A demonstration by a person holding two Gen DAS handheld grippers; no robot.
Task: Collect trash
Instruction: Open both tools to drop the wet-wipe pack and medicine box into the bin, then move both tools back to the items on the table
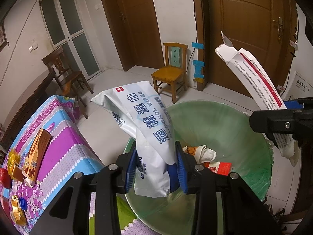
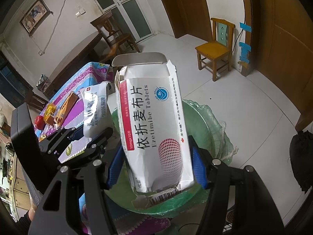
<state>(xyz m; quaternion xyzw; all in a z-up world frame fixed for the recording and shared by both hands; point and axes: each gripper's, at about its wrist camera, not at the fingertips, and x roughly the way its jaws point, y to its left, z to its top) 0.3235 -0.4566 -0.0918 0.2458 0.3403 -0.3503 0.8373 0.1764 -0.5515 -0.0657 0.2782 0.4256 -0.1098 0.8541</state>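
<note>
My left gripper [image 1: 156, 166] is shut on a white alcohol wipes packet [image 1: 144, 121] and holds it over the near rim of a bin lined with a green bag [image 1: 225, 121]. My right gripper [image 2: 156, 168] is shut on a white torn tablet box [image 2: 154, 121] above the same green-lined bin [image 2: 203, 129]. The tablet box [image 1: 258, 82] and the right gripper [image 1: 277, 123] also show at the right of the left wrist view. The wipes packet [image 2: 95, 105] and the left gripper [image 2: 86, 135] show at the left of the right wrist view. A red carton [image 1: 219, 167] and crumpled paper [image 1: 203, 152] lie in the bin.
A table with a purple and blue patterned cloth [image 1: 64, 137] stands left of the bin, with an orange box [image 1: 37, 148], a red apple [image 1: 4, 178] and gold wrappers [image 1: 16, 211] on it. A small yellow chair [image 1: 170, 72] and brown doors [image 1: 248, 25] are behind.
</note>
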